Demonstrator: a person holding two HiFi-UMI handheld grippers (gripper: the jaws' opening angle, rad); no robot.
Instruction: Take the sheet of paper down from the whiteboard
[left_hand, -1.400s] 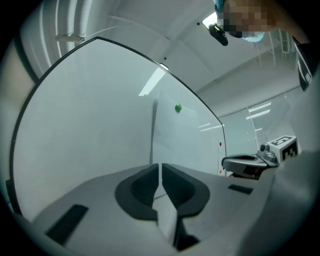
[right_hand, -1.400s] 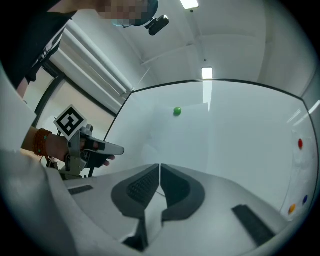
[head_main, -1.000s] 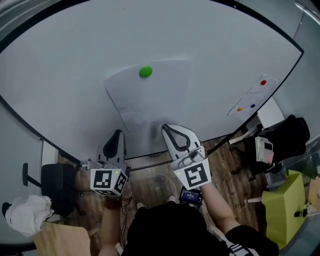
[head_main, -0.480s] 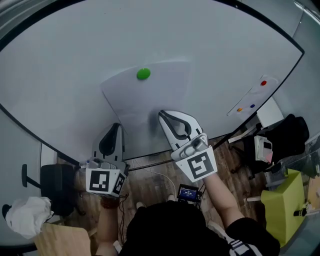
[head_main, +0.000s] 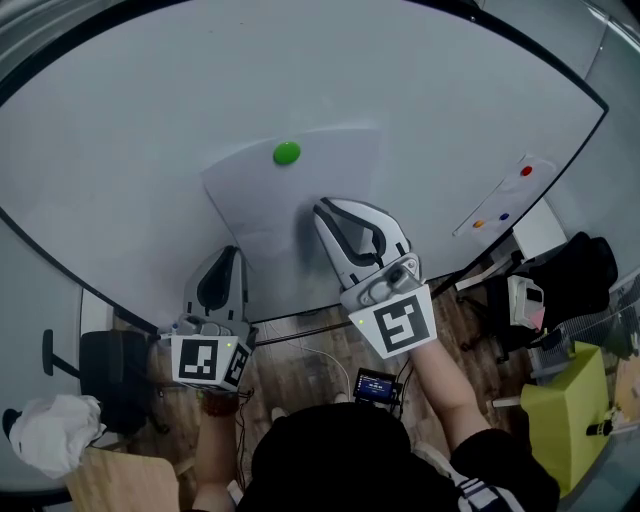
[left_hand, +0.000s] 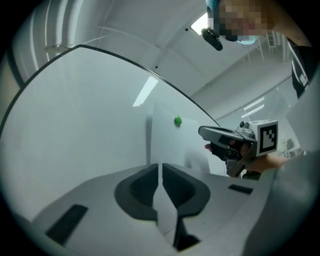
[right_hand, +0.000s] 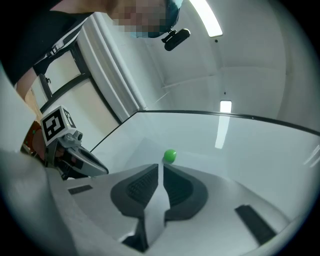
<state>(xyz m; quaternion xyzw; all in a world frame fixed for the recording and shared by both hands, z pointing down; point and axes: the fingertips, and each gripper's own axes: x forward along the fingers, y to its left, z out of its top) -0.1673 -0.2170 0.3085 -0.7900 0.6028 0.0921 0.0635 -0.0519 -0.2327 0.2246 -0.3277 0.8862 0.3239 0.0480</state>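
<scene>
Green magnet, one, pins one sheet of paper | left gripper below, tilted upward, jaws together, empty | right gripper aimed at sheet, jaws just opening, empty

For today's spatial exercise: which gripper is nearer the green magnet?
Right. The right gripper, empty jaws just opening, is over the sheet below the green magnet; the left gripper is farther down-left.

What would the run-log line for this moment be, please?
sheet of paper: on whiteboard under green magnet | left gripper: shut, empty | right gripper: jaws just opening, narrow gap, empty, in front of sheet
</scene>
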